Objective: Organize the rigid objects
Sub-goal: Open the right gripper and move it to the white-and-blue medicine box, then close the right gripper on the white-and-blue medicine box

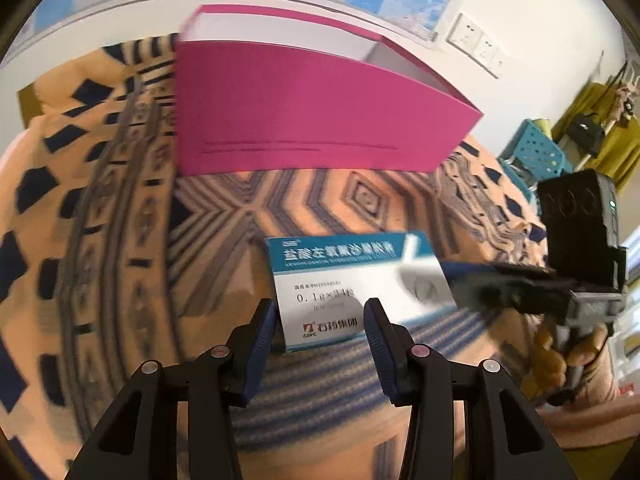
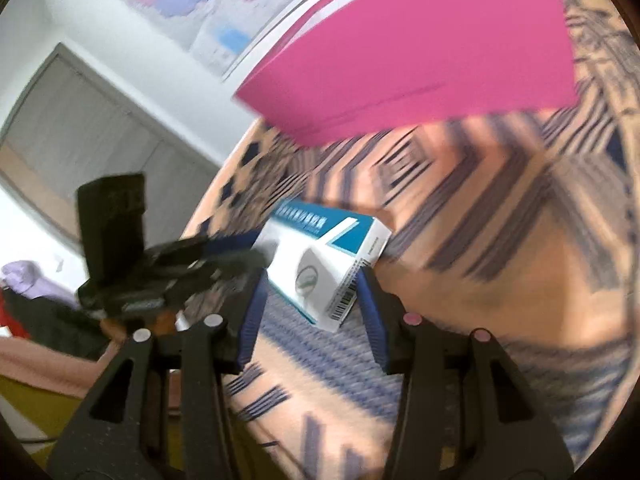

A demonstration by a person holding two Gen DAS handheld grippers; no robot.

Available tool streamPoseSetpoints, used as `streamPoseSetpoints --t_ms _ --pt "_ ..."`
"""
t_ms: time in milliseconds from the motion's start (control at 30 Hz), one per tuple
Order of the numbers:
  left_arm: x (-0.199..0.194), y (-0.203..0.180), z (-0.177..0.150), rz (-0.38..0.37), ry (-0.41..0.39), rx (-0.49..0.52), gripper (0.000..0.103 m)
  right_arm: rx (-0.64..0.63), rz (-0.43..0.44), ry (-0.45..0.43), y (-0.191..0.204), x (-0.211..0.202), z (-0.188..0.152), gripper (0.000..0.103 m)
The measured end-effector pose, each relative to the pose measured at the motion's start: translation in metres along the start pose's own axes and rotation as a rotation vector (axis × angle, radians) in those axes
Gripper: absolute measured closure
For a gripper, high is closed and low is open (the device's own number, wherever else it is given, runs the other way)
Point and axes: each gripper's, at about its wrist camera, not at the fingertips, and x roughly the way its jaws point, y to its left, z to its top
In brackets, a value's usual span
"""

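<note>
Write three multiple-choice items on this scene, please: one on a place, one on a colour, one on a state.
1. Where does the medicine box lie?
A. on the patterned cloth
B. inside the big box
C. on the floor

2. What colour is the big box?
A. green
B. pink
C. black

3. How is the top of the big box?
A. taped shut
B. under a lid
C. open

Key: 1 A, the cloth shows all around it; 2 B, its walls are pink; 3 C, its white inside shows.
</note>
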Motion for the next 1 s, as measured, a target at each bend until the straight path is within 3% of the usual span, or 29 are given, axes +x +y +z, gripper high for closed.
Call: streamPoseSetpoints --t_ms 233,500,700,1000 --pt "0.02 -0.028 0.015 -0.002 0.011 0.025 0.058 0.022 -0.116 -0.057 -0.021 -0.019 0.011 0.054" --pt "0.025 -0.035 0.02 0.048 -0.002 0.031 0.065 0.012 -0.158 -0.062 -0.026 -0.02 0.009 0.054" --pt "0.025 -0.031 0.021 0.046 -0.003 0.013 0.066 0.011 -0.178 -0.063 -0.025 -0.015 0.009 0.06" --pt "0.018 -0.035 0.022 0.04 -0.026 0.026 0.066 0.004 -0.201 -0.065 -0.022 -0.015 0.01 0.061"
